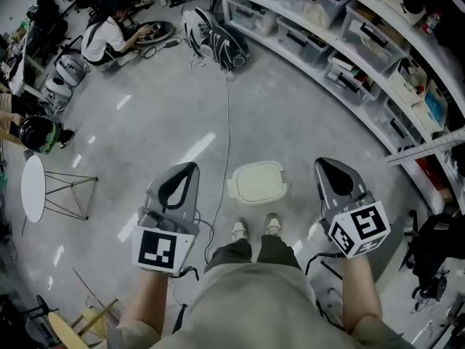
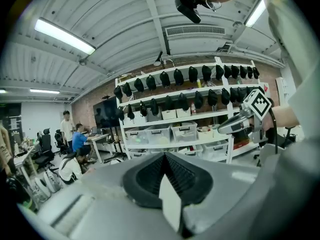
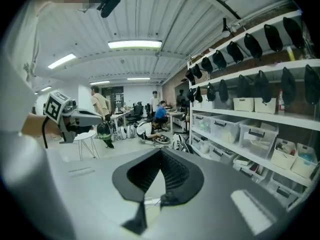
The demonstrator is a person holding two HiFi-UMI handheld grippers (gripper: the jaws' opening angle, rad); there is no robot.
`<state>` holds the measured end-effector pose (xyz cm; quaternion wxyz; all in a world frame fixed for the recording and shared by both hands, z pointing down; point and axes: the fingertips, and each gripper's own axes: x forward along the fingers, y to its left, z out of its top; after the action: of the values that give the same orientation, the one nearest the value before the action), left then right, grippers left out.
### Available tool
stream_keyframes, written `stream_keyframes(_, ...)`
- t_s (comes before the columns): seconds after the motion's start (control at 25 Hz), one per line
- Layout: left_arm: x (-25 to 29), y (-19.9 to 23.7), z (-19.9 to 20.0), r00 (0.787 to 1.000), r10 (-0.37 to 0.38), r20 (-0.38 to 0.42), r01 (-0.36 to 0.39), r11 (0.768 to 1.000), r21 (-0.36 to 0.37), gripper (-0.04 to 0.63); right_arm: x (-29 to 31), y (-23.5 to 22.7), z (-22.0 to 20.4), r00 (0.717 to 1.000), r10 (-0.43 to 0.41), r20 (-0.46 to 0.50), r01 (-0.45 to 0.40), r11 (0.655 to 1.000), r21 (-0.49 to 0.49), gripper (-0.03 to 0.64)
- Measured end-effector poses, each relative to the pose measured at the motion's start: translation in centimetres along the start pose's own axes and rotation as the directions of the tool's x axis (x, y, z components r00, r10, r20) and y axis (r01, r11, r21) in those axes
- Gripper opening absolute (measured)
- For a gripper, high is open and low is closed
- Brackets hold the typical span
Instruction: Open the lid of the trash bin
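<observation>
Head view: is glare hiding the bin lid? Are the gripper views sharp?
Head view: trash bin lid evenly lit and clear; glare streaks sit on the floor beyond it; edges bend. Left gripper view: near jaws soft, shelves sharper, corners black. Right gripper view: likewise, ceiling light blown out.

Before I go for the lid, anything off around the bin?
Nothing stands out. The trash bin sits upright by the shoes, lid flat and closed. A cable runs along the floor to its left. Left tongs and right tongs are shut, empty.
</observation>
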<state>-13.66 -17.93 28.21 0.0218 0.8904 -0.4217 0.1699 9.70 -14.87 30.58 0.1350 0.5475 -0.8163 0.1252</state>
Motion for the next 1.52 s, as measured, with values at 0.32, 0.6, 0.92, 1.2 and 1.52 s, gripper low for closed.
stream_keyframes(0.32,6.0,0.1,-4.2,0.996,-0.023,-0.090,0.018,0.998,-0.054,0.002,5.9,-5.3,-8.1,0.993,0.051,-0.110,-0.035,0.989,0.144,0.003)
stream_keyframes(0.6,11.3,-0.4,-11.9,0.982,-0.061,-0.178,0.049,0.996,-0.072,0.003,11.5,-8.6,-19.4,0.957,0.085,-0.277,-0.034,0.983,0.183,0.003)
stream_keyframes(0.92,15.5,-1.1,-22.5,0.950,-0.089,-0.298,0.043,0.986,-0.158,0.002,15.9,-10.3,-33.2,0.887,0.134,-0.442,-0.044,0.977,0.209,0.003)
stream_keyframes(1.2,17.3,-2.0,-32.2,0.916,-0.097,-0.390,0.018,0.979,-0.203,0.002,18.4,-11.0,-45.0,0.815,0.159,-0.558,-0.041,0.975,0.218,0.003)
stream_keyframes(1.52,18.5,-3.6,-42.4,0.870,-0.129,-0.475,0.004,0.967,-0.254,0.003,20.5,-11.8,-56.1,0.729,0.176,-0.661,-0.038,0.975,0.218,0.003)
